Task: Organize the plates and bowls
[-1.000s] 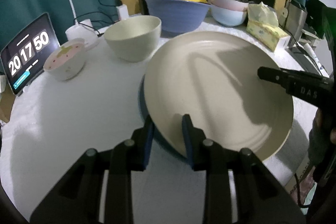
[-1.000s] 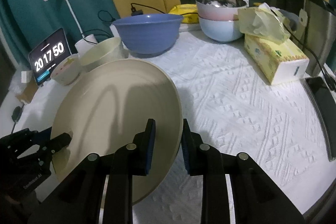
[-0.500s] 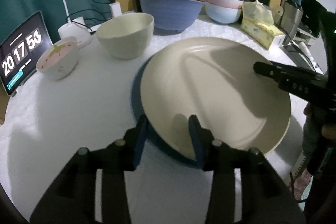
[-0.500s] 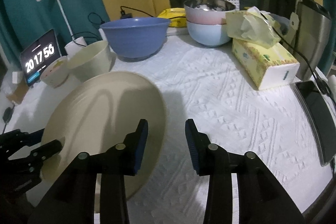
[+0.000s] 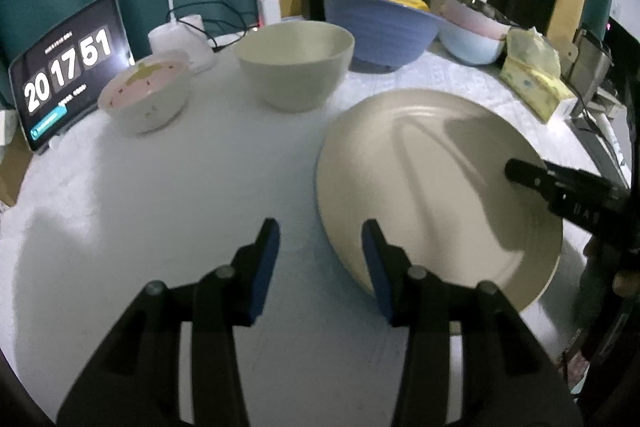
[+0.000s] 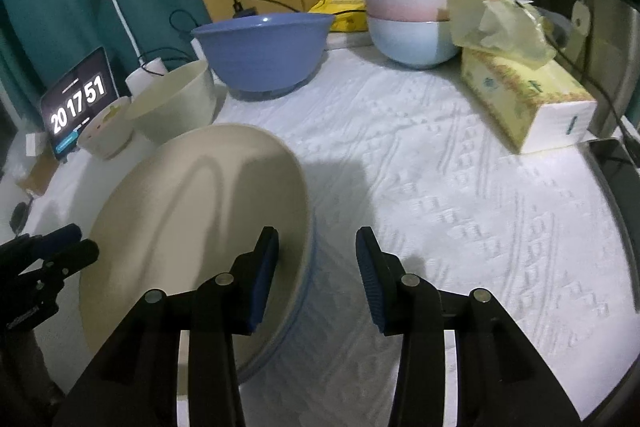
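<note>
- The cream plate [image 5: 436, 183] lies flat on the white-clothed worktop [image 5: 160, 211], with a blue rim showing under its edge in the right wrist view.
- The left tool [image 5: 320, 239] has just been opening; its jaws stand apart with nothing between them, and the plate's near-left edge sits just beside its right finger.
- The right tool [image 6: 316, 247] has also just been opening; its jaws straddle the plate's right rim without pressing it.
- Beyond the plate stand a cream bowl [image 5: 294, 65], a small pink bowl [image 5: 146, 95], a blue bowl [image 5: 380, 35] and stacked pastel bowls [image 6: 412, 19].
</note>
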